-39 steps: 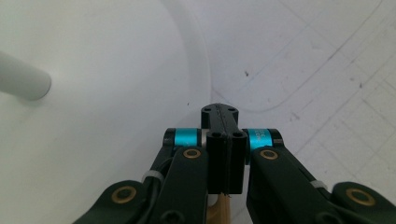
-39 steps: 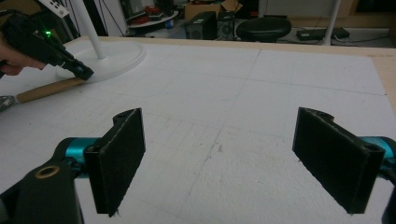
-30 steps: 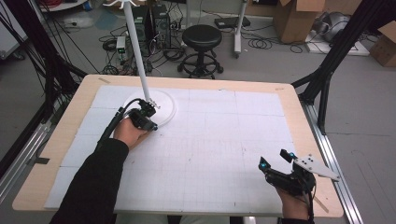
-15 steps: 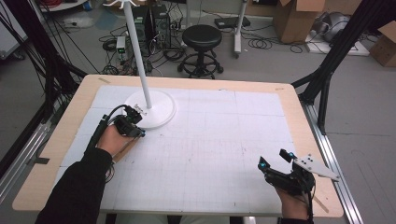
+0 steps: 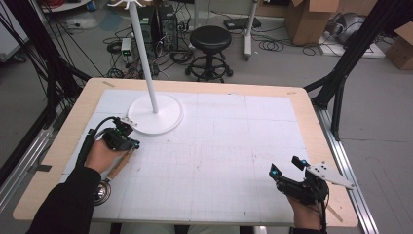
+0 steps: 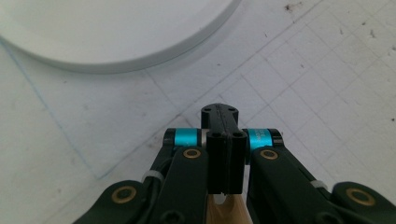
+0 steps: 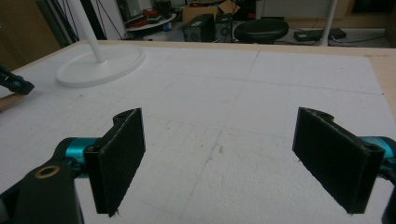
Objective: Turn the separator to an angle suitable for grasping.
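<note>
A white stand with a round base and a thin pole rises at the back left of the mat. Just in front of its base, my left gripper is shut on the wooden handle of a utensil. The utensil's round metal head lies near the person's left sleeve. In the left gripper view the jaws are pressed together, with wood showing beneath them and the base rim ahead. My right gripper stands open low at the front right, nothing between its pads.
The white gridded mat covers a wooden table. A black stool, cables and cardboard boxes lie on the floor beyond the far edge. Black frame legs stand at the table's right.
My left gripper has drawn back from the stand's base, moving left and toward the person with the wooden handle in it. The right gripper has stayed put.
</note>
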The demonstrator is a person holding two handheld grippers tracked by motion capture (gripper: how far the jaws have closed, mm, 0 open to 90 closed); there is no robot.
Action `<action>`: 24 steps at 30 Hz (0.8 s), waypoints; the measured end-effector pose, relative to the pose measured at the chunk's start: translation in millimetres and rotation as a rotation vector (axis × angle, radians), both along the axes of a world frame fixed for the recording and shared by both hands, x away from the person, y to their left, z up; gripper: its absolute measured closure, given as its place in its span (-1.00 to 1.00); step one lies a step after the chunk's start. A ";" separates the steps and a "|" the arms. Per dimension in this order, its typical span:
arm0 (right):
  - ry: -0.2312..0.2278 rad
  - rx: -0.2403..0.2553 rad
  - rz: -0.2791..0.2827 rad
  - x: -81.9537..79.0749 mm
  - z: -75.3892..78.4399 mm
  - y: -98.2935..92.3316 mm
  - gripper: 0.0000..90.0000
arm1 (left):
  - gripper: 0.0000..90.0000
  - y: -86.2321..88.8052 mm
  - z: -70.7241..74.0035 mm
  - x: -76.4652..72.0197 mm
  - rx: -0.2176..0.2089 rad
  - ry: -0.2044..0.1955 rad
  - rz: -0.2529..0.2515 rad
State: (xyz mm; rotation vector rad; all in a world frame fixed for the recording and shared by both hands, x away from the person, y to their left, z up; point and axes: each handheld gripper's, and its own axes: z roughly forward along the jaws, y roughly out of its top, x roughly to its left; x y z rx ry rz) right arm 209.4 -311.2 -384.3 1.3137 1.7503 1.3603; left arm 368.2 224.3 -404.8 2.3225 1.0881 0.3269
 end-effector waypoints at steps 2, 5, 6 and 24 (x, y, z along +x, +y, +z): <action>-0.001 -0.001 -0.001 -0.2 0.0 -0.4 -0.64 | 0.99 6.0 3.9 -5.8 -0.033 -0.030 0.016; -0.003 -0.008 -0.003 -0.1 0.0 -0.4 -0.63 | 0.99 18.3 10.9 -17.6 -0.110 -0.106 0.053; -0.002 -0.009 -0.003 -0.3 0.0 -0.1 -0.63 | 0.99 23.6 13.5 -22.5 -0.150 -0.142 0.067; -0.038 -0.030 0.021 -5.3 0.2 2.8 -0.63 | -0.45 69.4 23.1 -112.8 -0.628 -0.469 0.148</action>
